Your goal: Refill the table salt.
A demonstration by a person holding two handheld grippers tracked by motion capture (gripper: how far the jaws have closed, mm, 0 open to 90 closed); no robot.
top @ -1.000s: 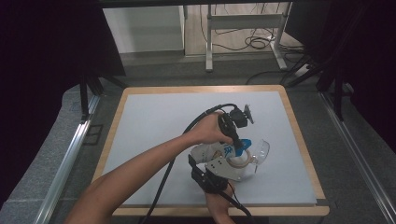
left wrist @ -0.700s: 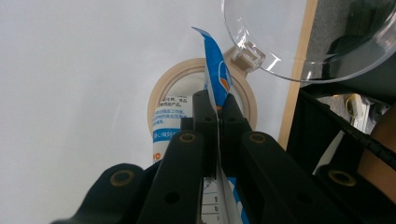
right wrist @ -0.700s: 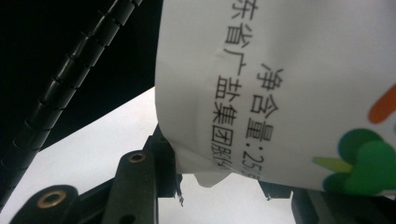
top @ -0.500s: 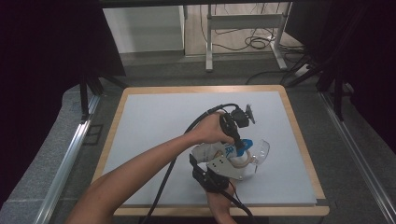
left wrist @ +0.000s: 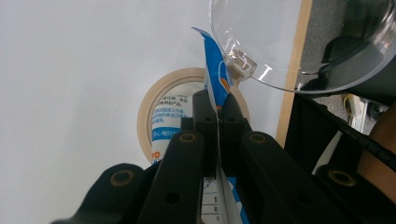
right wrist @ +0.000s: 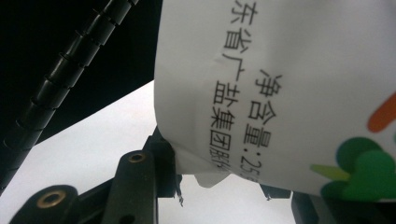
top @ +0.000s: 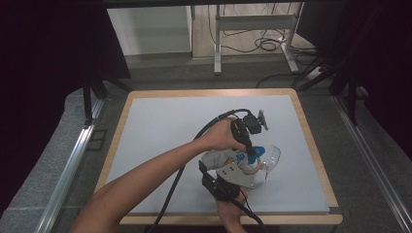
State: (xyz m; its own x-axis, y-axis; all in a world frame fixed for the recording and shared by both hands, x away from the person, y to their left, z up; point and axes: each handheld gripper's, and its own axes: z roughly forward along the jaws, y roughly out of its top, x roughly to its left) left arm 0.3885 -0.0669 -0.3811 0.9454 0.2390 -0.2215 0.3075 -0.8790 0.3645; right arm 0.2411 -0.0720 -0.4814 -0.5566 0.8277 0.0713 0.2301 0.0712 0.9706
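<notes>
Nearest the person, the right gripper [top: 228, 182] was held low by the table's near edge, its jaws closed around the lower body of a white printed bag [right wrist: 289, 84], which was pinched between the pads. Just beyond it, the left gripper [top: 250, 151] was brought down from above, its jaws shut tight on the bag's blue top edge [left wrist: 214, 79]. The bag [top: 232, 162] was thus held off the white table [top: 160, 131], right of centre, with a clear glass bowl [top: 273, 156] touching or just beside its far side. In the left gripper view a roll of tape [left wrist: 154, 105] was seen lying flat under the bag. If the top were torn open by pulling, the contents could be spilled past the bowl, since the bag's mouth was not yet seen over it; the bowl could also be knocked aside.
</notes>
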